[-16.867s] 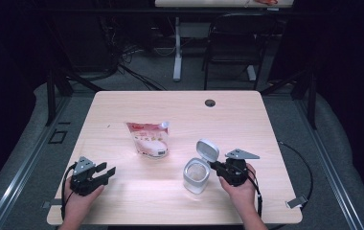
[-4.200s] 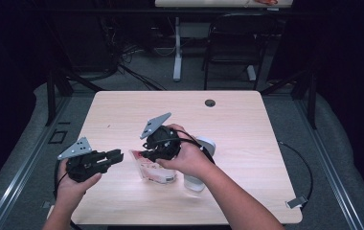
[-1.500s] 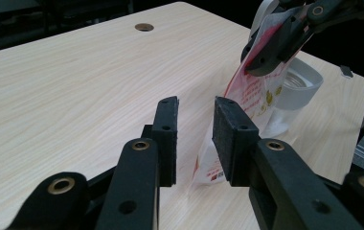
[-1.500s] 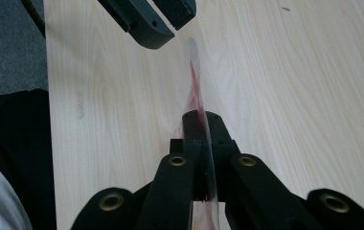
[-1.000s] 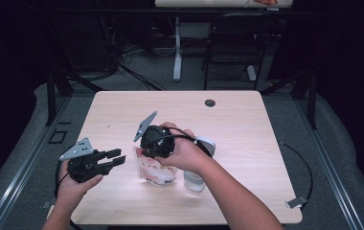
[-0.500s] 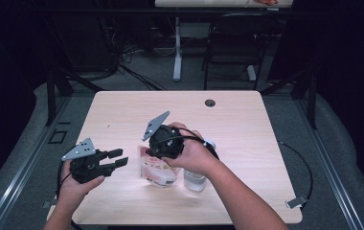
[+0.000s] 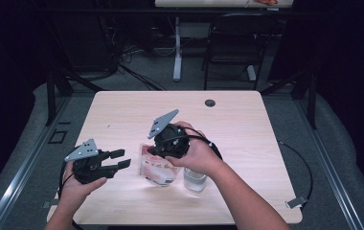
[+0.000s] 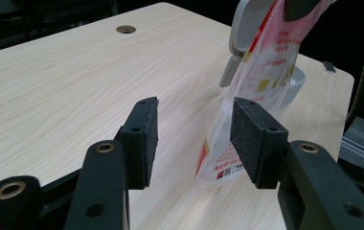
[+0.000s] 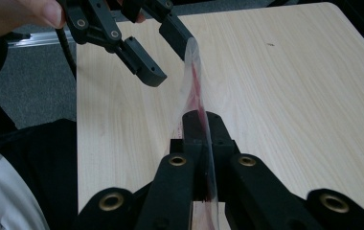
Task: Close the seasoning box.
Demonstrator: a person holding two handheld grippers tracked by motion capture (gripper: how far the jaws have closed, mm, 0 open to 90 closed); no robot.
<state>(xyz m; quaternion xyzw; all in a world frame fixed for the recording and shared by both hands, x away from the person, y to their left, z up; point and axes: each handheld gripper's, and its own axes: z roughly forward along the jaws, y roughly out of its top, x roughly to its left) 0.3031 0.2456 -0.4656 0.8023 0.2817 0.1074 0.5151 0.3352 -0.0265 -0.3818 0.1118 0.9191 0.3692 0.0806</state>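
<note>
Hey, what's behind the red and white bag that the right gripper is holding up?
Behind the bag stands a container with a grey flip lid, its rim showing past the bag's edge. The bag covers most of the container, so its contents cannot be seen.

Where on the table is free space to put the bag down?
Bare wood lies between the cable hole and the right gripper, and along the table's right edge. It is crowded near the front, around the bag, the jar and the left gripper.

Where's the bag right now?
High view: the bag hangs pinched in the right gripper near the table's front middle, beside the jar, with the open left gripper to its left.
</note>
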